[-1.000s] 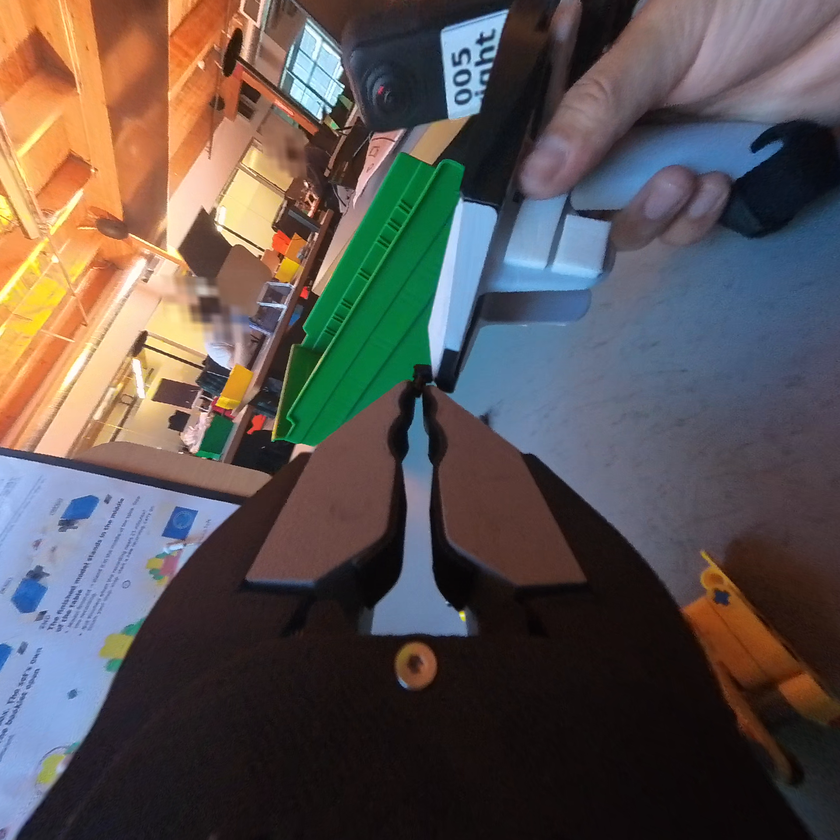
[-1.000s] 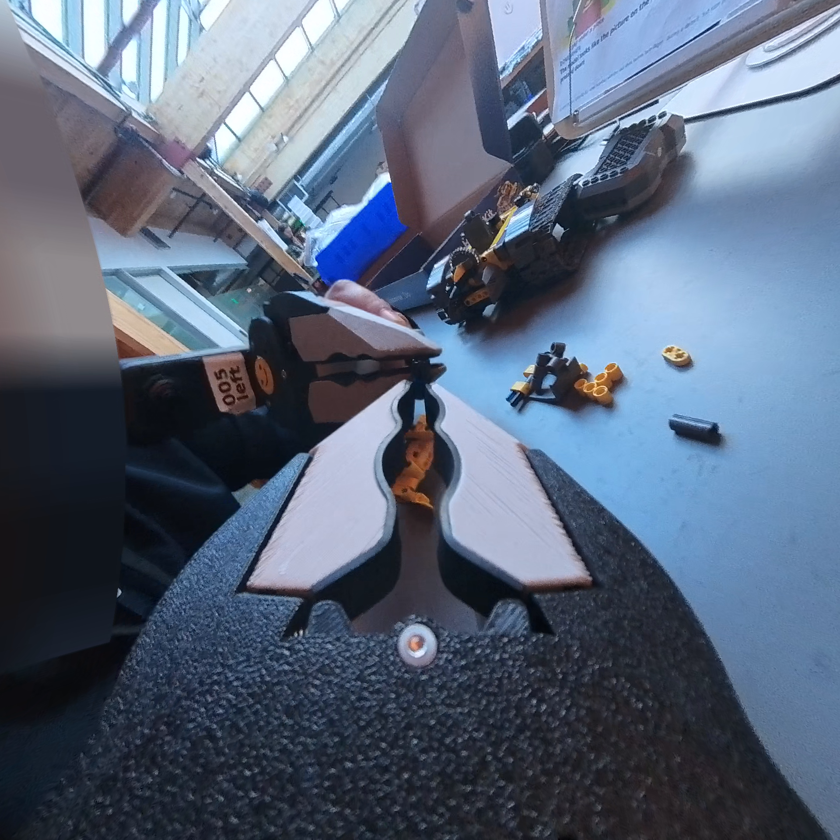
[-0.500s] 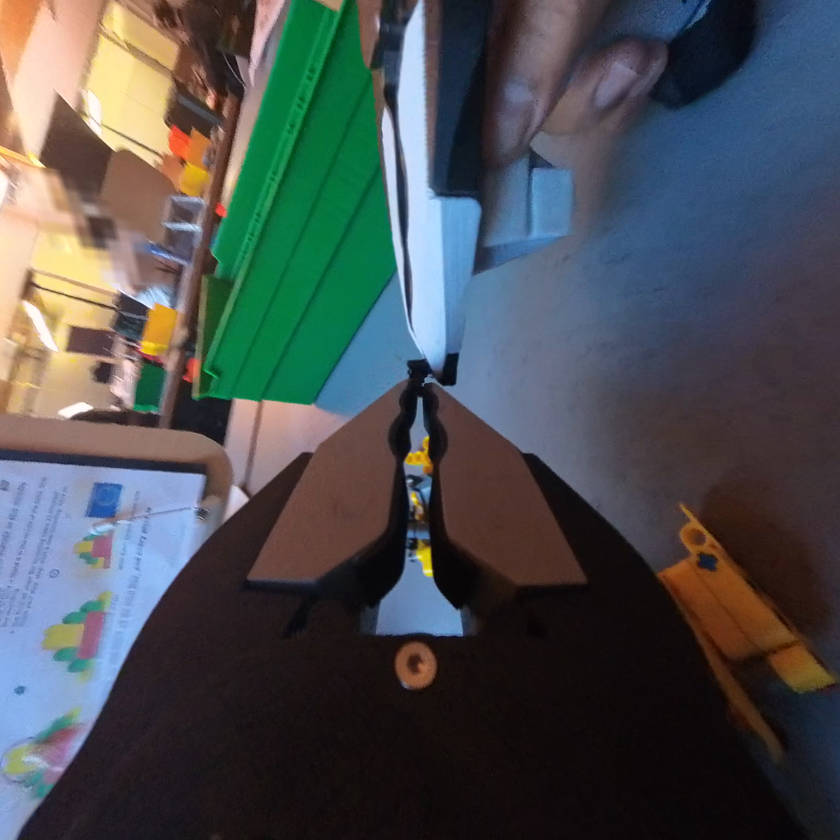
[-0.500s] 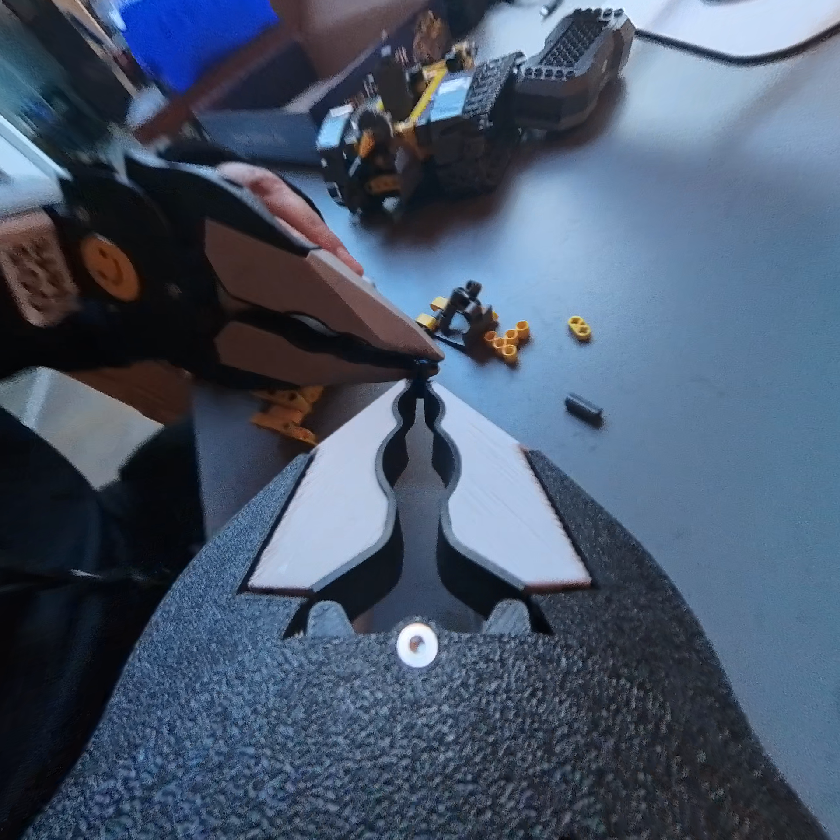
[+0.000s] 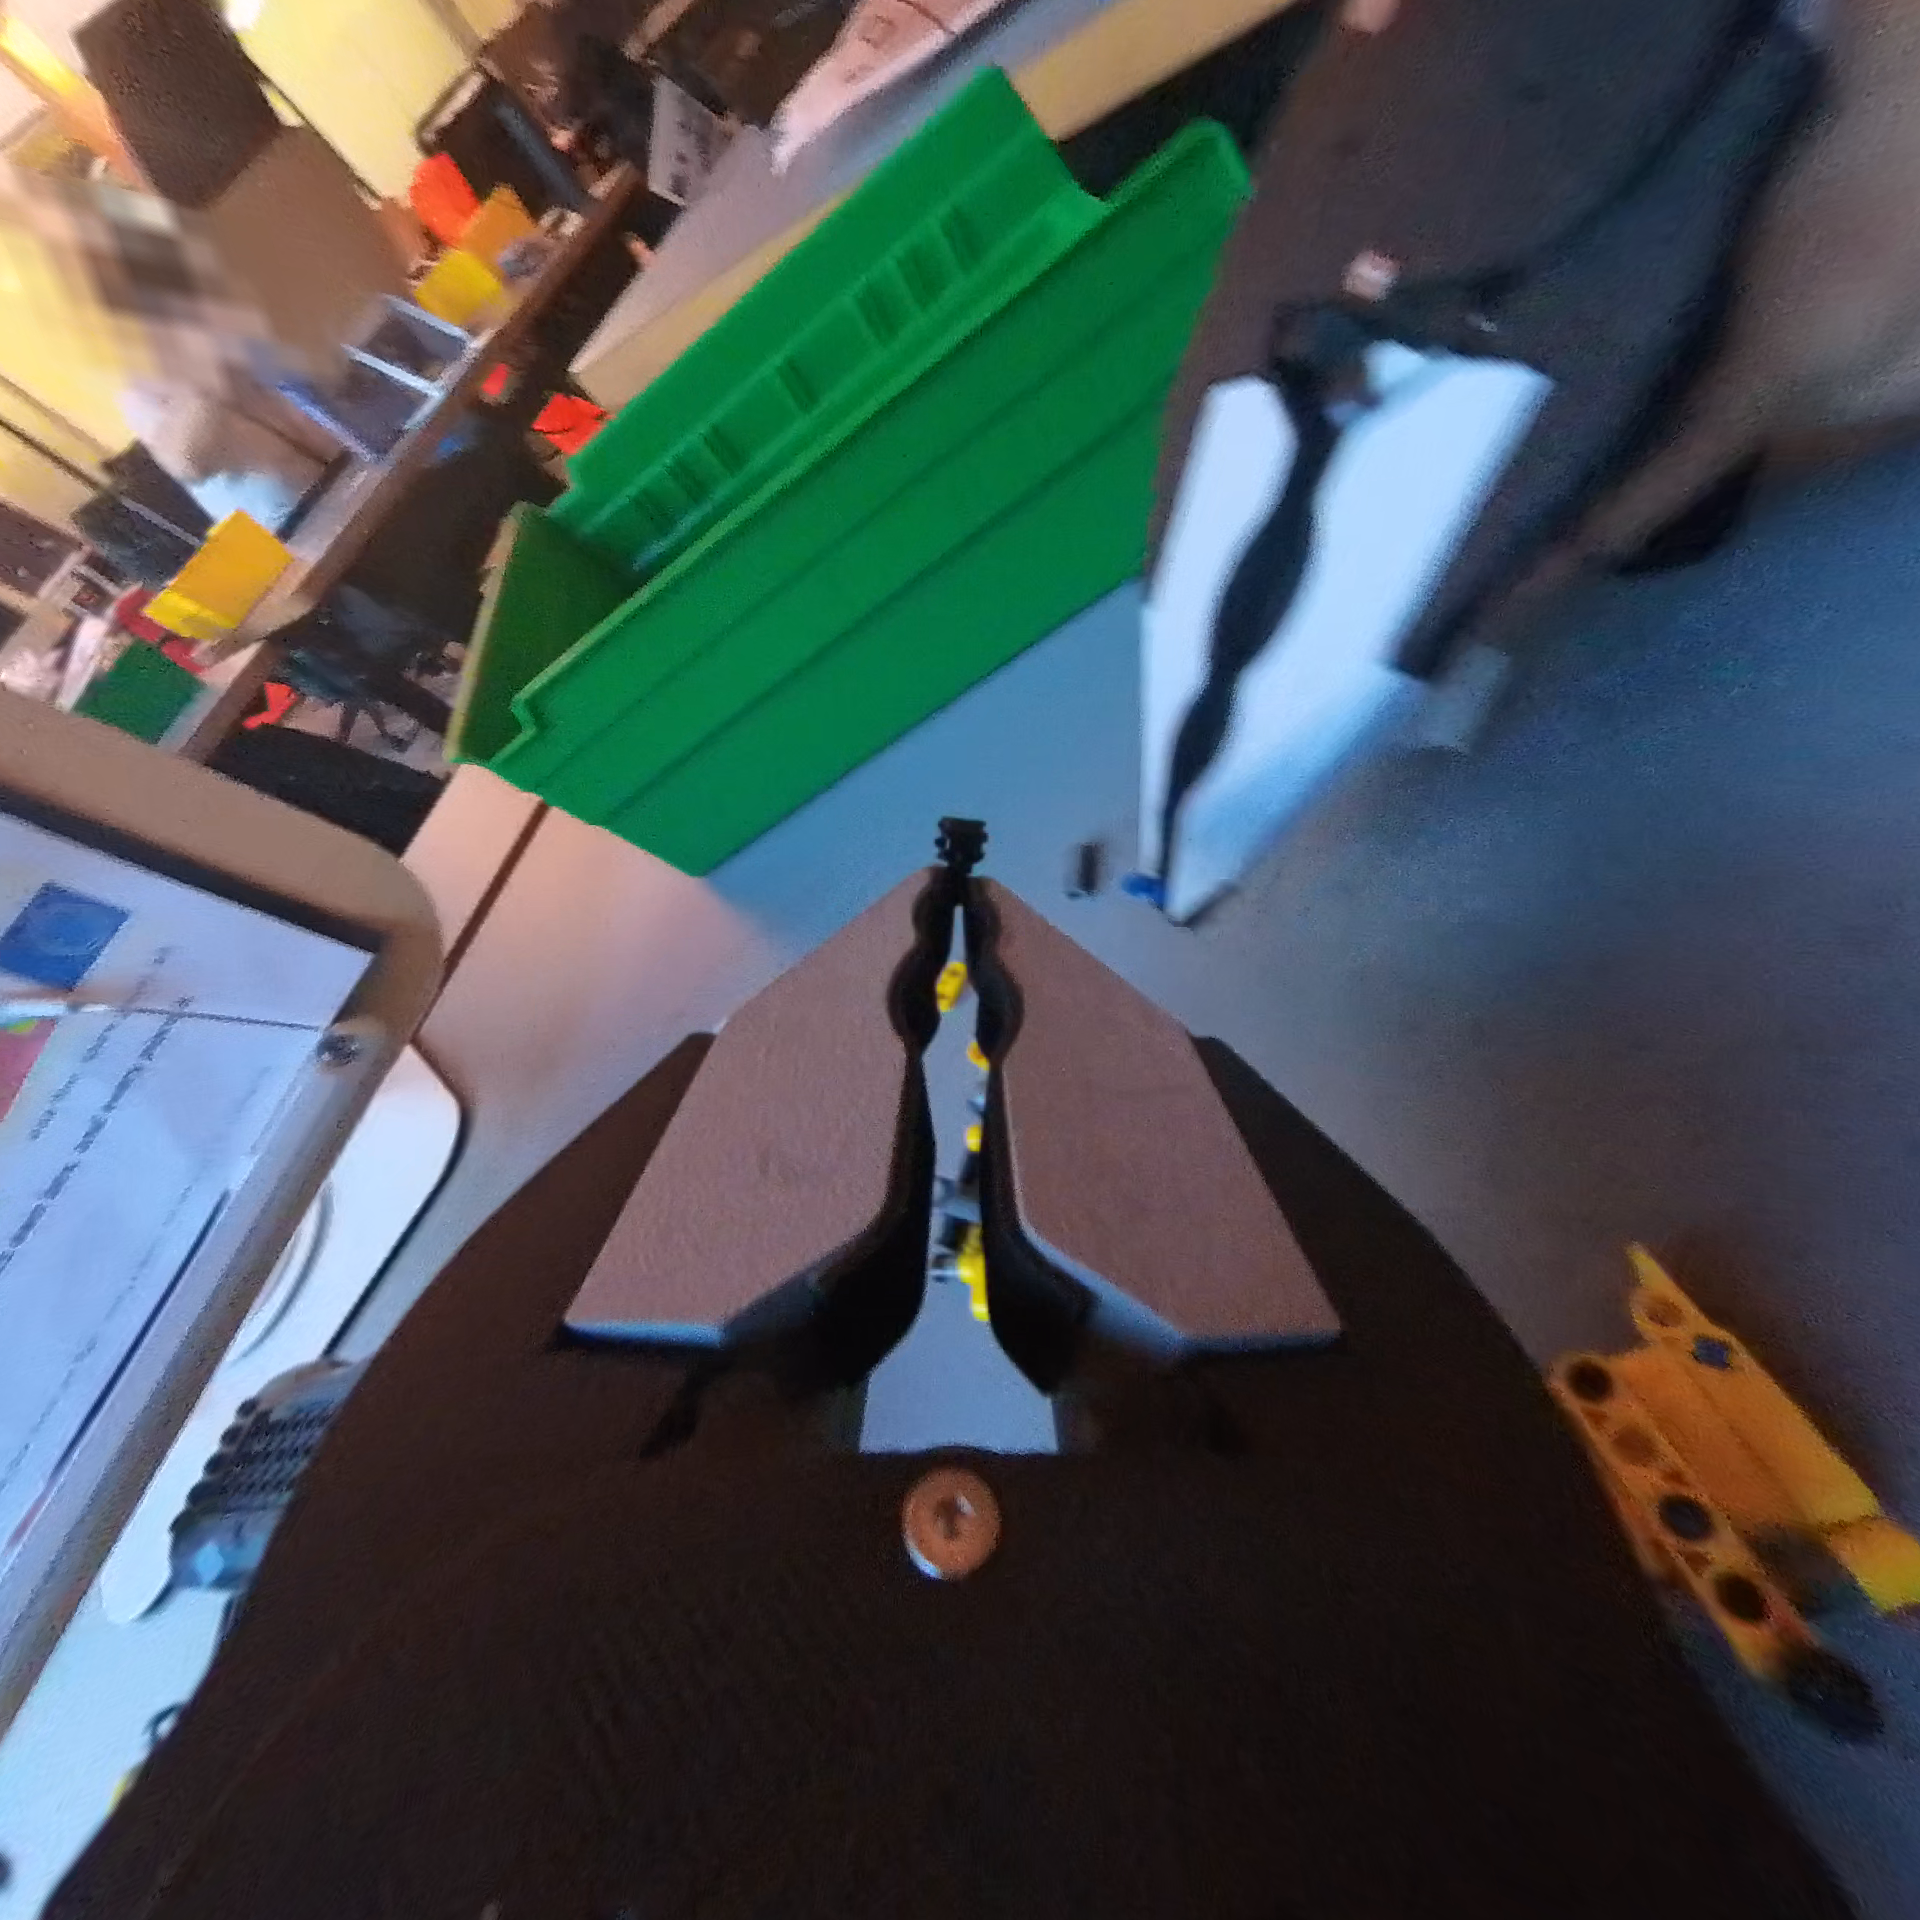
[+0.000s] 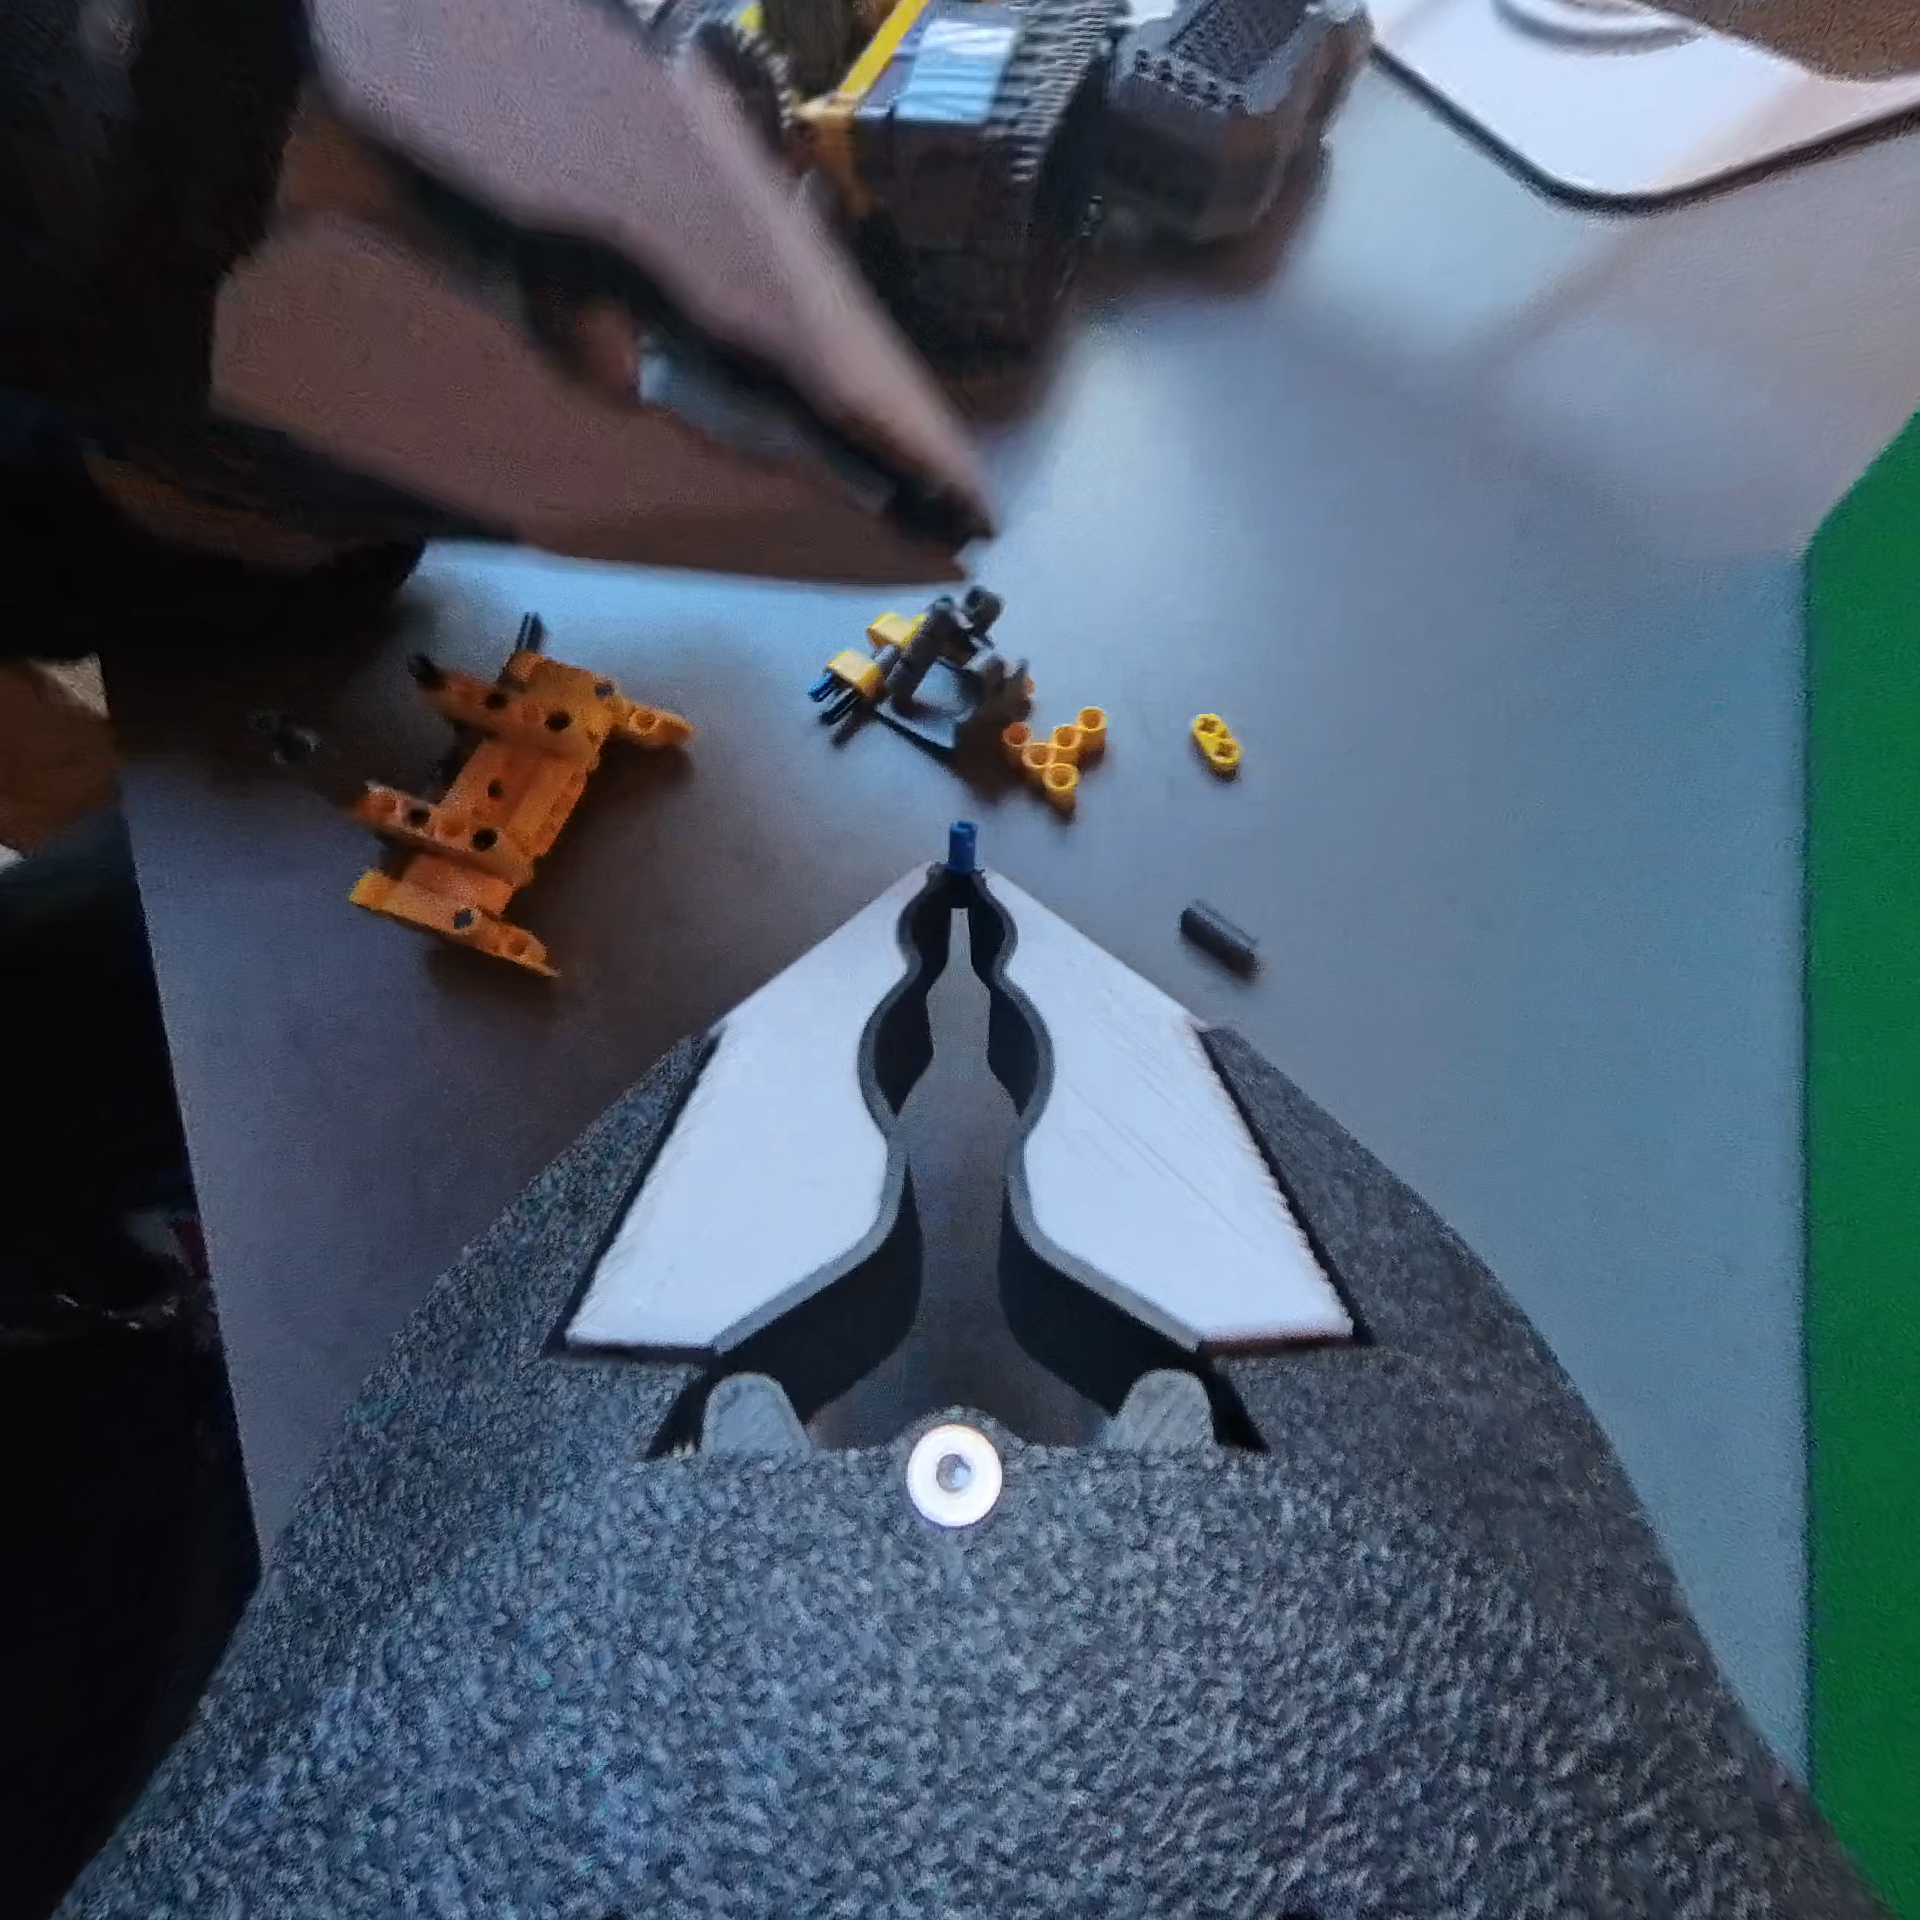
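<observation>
The left gripper [image 5: 961, 894] is pinching a tiny black pin [image 5: 960, 837] at its tips; the right gripper [image 6: 961, 883] is pinching a blue pin [image 6: 962, 844] above the counter [image 6: 1455, 582] (both likely light, stiff, slippery; best gripped mid-shaft).

A grey counter [image 6: 1455, 644] fills the near ground, dim in shadow and paler where light falls. In the left wrist view a blurred workshop lies beyond it: yellow-lit walls [image 5: 343, 73], a dark panel [image 5: 177, 94], long benches [image 5: 540, 281] carrying red, orange and yellow bins [image 5: 457, 260], and a green bin [image 5: 140, 691] lower down.
</observation>
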